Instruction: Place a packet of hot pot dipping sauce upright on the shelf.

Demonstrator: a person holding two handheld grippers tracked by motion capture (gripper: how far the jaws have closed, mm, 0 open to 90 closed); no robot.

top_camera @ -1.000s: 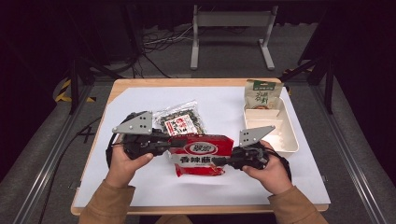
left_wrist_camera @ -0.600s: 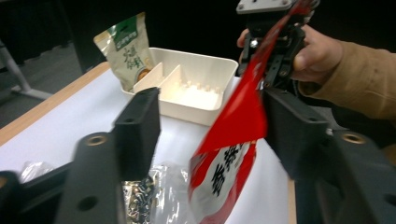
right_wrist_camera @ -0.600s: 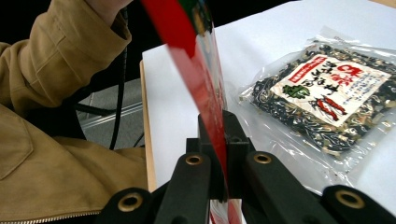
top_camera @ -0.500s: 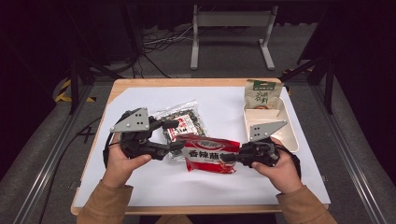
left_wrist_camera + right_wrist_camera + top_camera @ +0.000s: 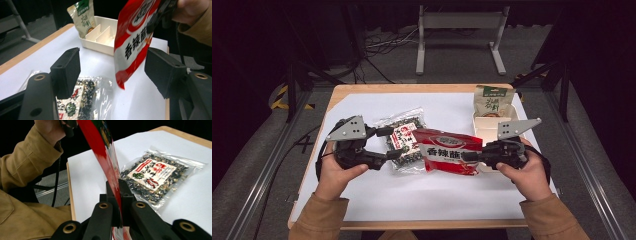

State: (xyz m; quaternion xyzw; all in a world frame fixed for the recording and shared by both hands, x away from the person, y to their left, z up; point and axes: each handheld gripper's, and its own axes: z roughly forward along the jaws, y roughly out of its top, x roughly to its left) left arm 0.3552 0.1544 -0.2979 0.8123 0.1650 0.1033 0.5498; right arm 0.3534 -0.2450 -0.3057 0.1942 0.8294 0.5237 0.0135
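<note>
R gripper (image 5: 468,156) clenched on red pouch (image 5: 447,151), held above table centre, just left of tray (image 5: 482,122). L gripper (image 5: 389,143) jaws just opened, released, w/ nothing between. Risk: one-edge grip, so pouch may swing or slip, snagging tray rim.

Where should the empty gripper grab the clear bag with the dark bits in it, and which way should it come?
Grip the clear bag by its flat sealed edge nearest the left gripper, probably sliding in low from that side. It lies flat on the table, so only the thin empty rim fits between the jaws.
</note>
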